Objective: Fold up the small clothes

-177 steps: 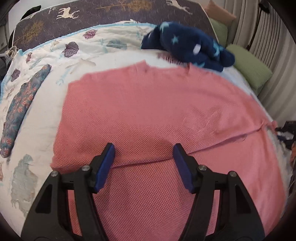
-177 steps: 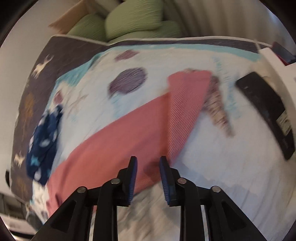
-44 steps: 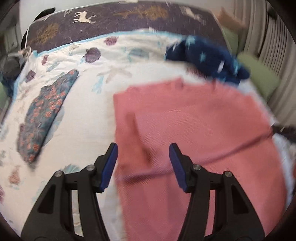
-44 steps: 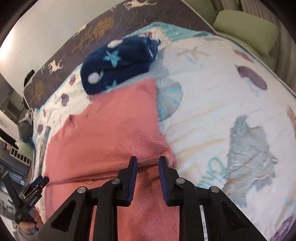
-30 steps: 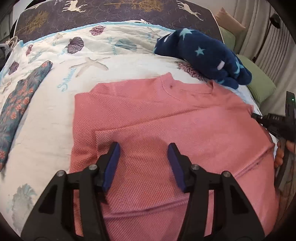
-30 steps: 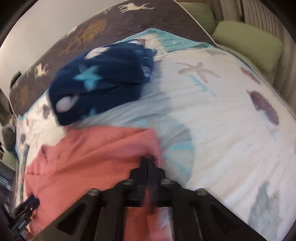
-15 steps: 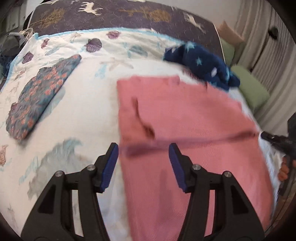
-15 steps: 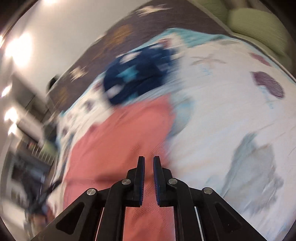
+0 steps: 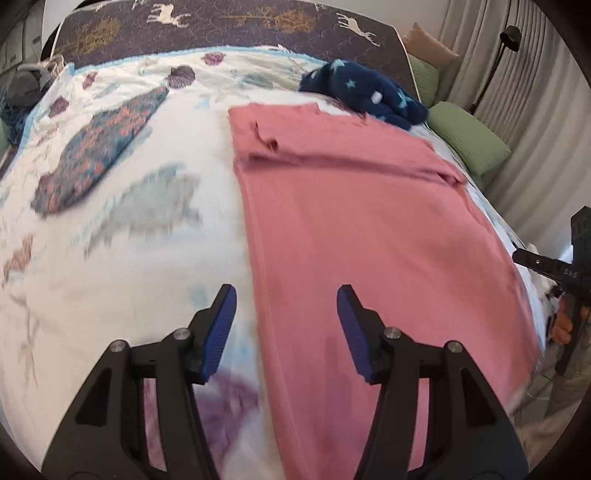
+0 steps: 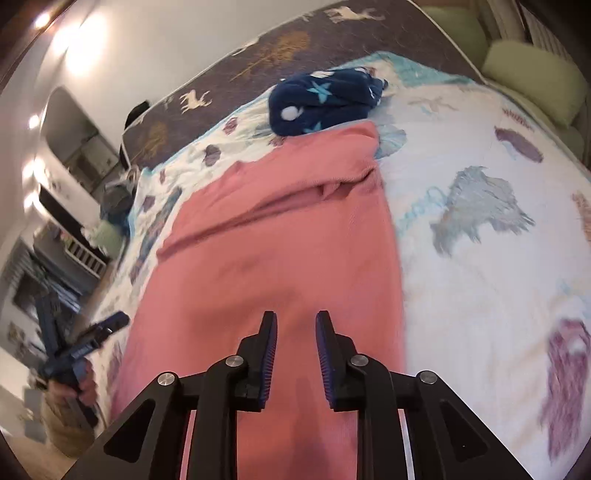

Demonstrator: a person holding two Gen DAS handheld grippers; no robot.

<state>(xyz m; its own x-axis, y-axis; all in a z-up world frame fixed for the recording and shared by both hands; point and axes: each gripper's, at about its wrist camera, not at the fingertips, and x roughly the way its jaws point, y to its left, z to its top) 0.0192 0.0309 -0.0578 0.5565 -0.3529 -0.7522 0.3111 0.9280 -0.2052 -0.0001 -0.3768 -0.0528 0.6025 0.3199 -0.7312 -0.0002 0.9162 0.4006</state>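
A pink knit shirt (image 9: 369, 229) lies flat on the sea-print bedspread (image 9: 122, 236), both sleeves folded in across its upper part. My left gripper (image 9: 286, 299) hovers open over the shirt's left edge near the hem, nothing between its blue pads. In the right wrist view the same pink shirt (image 10: 280, 243) runs away from me. My right gripper (image 10: 295, 325) hangs above its lower part, jaws opening with a narrow gap and no cloth between them. Each view shows the other gripper at the shirt's far side, held by a hand (image 10: 83, 384).
A dark blue star-print fleece (image 9: 365, 92) is bunched beyond the shirt's collar. A folded floral garment (image 9: 99, 151) lies at the left. Green pillows (image 9: 465, 136) sit at the bed's right edge, a dark deer-print blanket (image 9: 221, 26) at the far end.
Both grippers pulled back from the shirt's shoulder area toward its hem. The right gripper, shut a second ago at the sleeve, has let go and its jaws have parted. The sleeves now lie folded in.
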